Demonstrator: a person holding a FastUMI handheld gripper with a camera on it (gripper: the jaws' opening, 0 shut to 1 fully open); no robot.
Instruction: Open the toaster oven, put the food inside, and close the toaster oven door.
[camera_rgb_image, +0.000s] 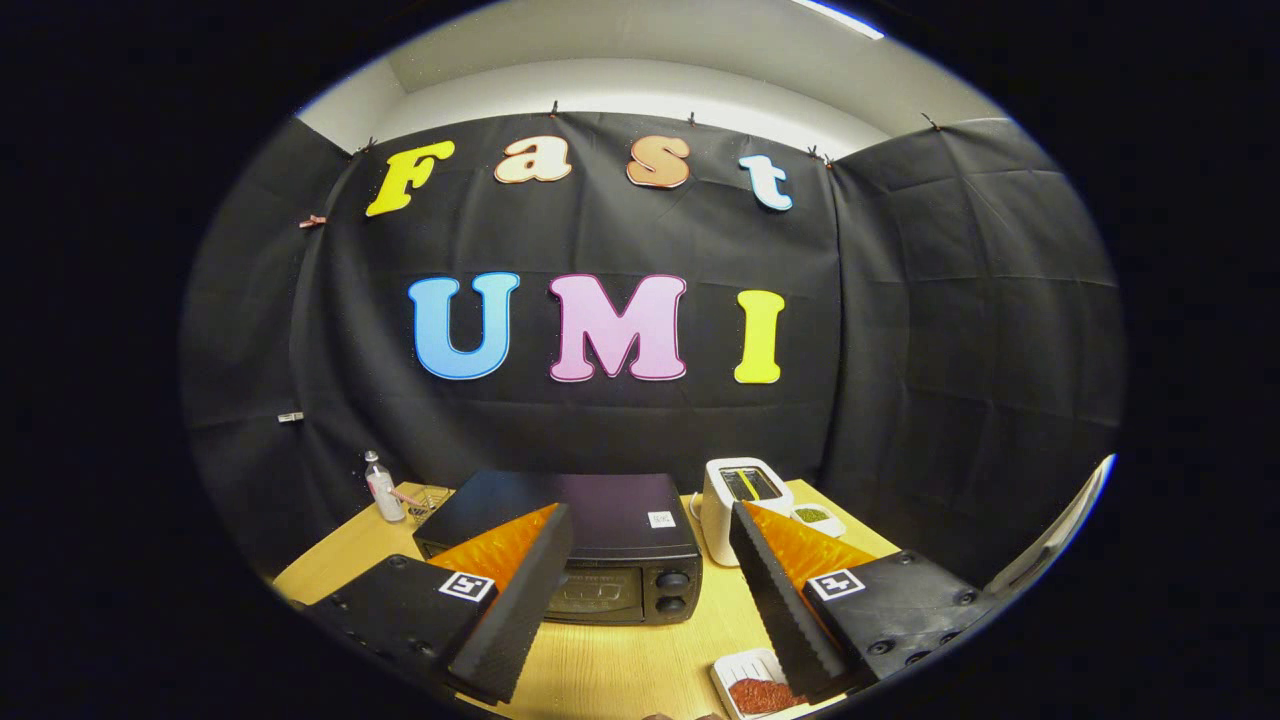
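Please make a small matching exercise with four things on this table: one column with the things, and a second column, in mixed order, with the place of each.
Things:
1. toaster oven
2. white toaster
3. bottle
4. tray of food

Places:
A. near the left back corner of the table
B. close to the right finger of the open hand-held gripper
C. beyond the fingers, door closed
D. right of the oven, further back

Pairs: 1-C, 2-D, 3-A, 4-B

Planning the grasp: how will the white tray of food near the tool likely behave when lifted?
The white tray looks shallow and thin, so probably light and flexible. Its loose-looking reddish food might spill if tilted. The tool is open.
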